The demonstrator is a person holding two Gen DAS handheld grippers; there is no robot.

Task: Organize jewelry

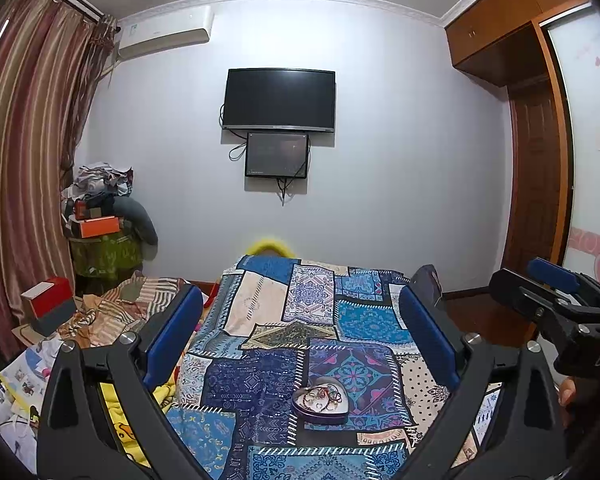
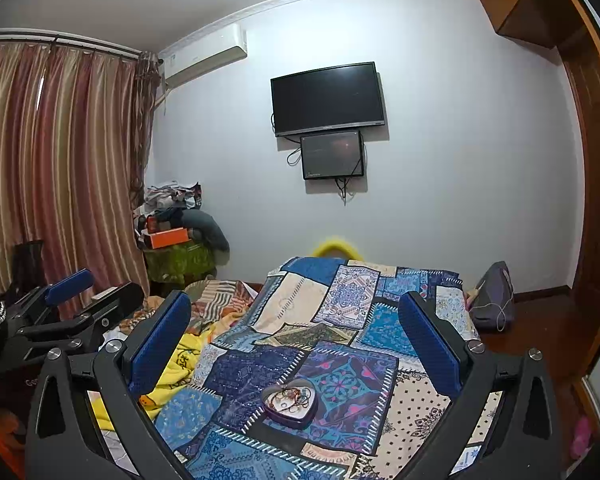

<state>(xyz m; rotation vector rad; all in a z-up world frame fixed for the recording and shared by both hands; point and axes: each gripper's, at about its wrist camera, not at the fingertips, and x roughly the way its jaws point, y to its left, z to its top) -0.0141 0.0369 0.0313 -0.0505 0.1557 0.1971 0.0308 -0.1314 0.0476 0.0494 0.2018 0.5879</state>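
A heart-shaped purple tin holding tangled jewelry sits on the blue patchwork cloth covering the table. It also shows in the right wrist view. My left gripper is open and empty, held above and behind the tin. My right gripper is open and empty, also above the tin. Each gripper shows at the edge of the other's view, the right one and the left one.
A bed with striped and yellow bedding lies left of the table. A red box and clutter pile stand by the curtain. A TV hangs on the far wall. A grey bag sits on the floor right.
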